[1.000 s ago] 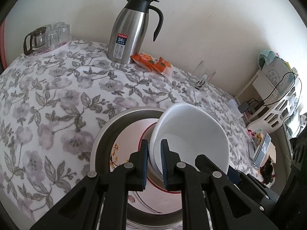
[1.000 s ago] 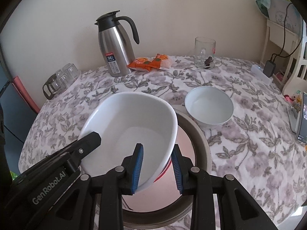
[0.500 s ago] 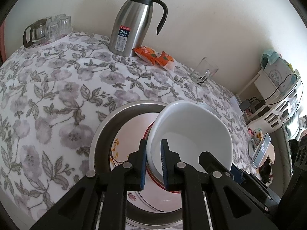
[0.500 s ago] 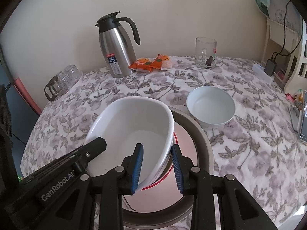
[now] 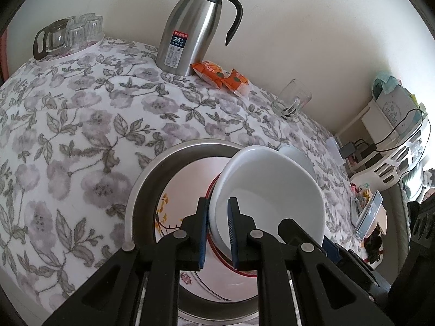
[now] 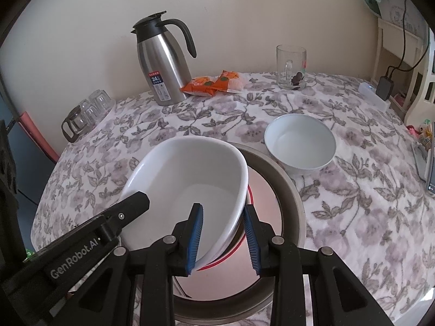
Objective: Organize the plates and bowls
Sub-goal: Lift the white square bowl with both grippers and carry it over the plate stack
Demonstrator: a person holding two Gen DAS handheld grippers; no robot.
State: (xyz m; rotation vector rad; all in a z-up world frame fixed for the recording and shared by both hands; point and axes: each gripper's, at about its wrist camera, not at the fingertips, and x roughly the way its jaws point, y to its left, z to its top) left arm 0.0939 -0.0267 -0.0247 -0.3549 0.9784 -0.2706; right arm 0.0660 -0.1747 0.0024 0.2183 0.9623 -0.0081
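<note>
A large white bowl tilts above a round steel basin that holds a red-rimmed plate. My left gripper is shut on the bowl's near rim. In the right wrist view the same bowl has its right rim between the pads of my right gripper, which stand a little apart from the rim. The basin rim shows under it. A second, smaller white bowl sits on the tablecloth right of the basin.
A steel thermos jug, orange snack packets and a glass mug stand along the back of the floral tablecloth. Glass cups and a small pot sit at the back left. A shelf with cables is on the right.
The large bowl has tipped and shifted a little over the basin with both grippers. The right gripper's jaws have widened slightly around the rim.
</note>
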